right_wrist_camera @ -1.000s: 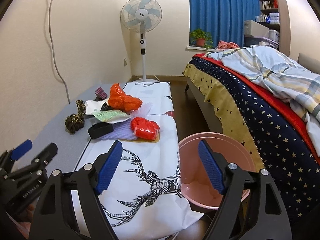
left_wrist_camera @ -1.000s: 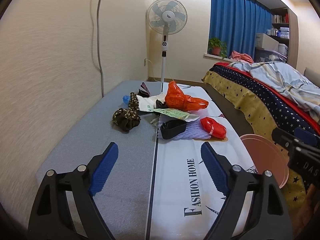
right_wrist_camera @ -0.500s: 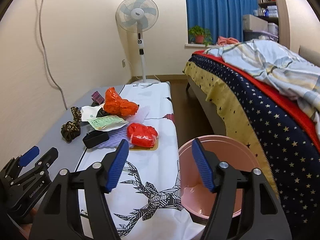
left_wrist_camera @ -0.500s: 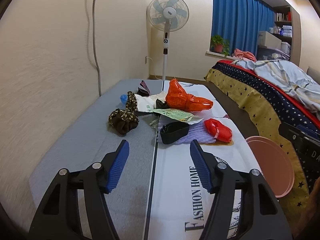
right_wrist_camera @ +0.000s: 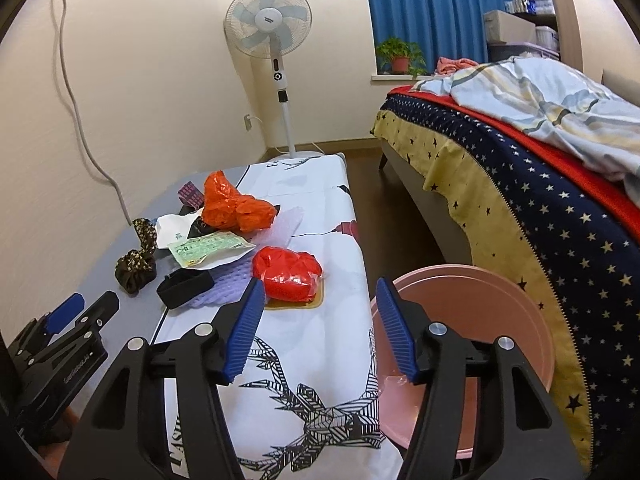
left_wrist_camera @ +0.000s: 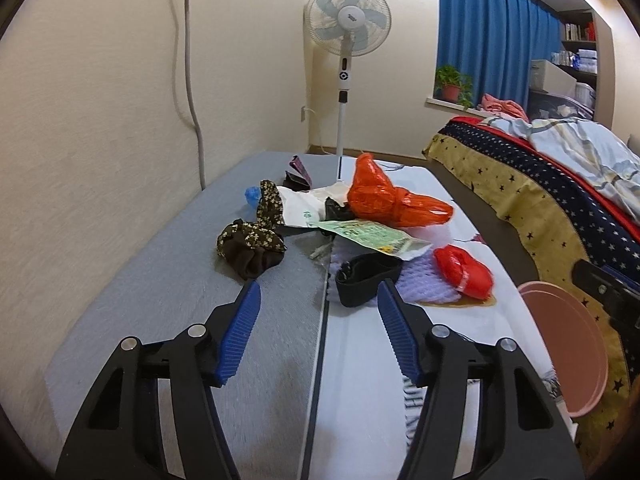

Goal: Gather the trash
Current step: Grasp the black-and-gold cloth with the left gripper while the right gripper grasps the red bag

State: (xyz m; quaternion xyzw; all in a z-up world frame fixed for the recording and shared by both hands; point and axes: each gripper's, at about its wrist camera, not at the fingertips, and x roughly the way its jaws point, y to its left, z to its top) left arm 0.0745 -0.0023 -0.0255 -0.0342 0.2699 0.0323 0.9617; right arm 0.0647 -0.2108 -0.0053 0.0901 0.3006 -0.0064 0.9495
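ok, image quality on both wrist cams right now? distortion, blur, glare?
Left wrist: strong fisheye bend with dark corners, the wall smeared, the orange bag shiny but readable. Right wrist: same bend and corners, sharp; the pink basin evenly lit, no harsh shadows.

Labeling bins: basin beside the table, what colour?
Pink basin; clearest in the right wrist view.

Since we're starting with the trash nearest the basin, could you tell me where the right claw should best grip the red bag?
Probably the red bag at its puffed middle, from the near side, pads across its short width. It lies flat and clear on top, and the empty right claw, closing, points just right of it.
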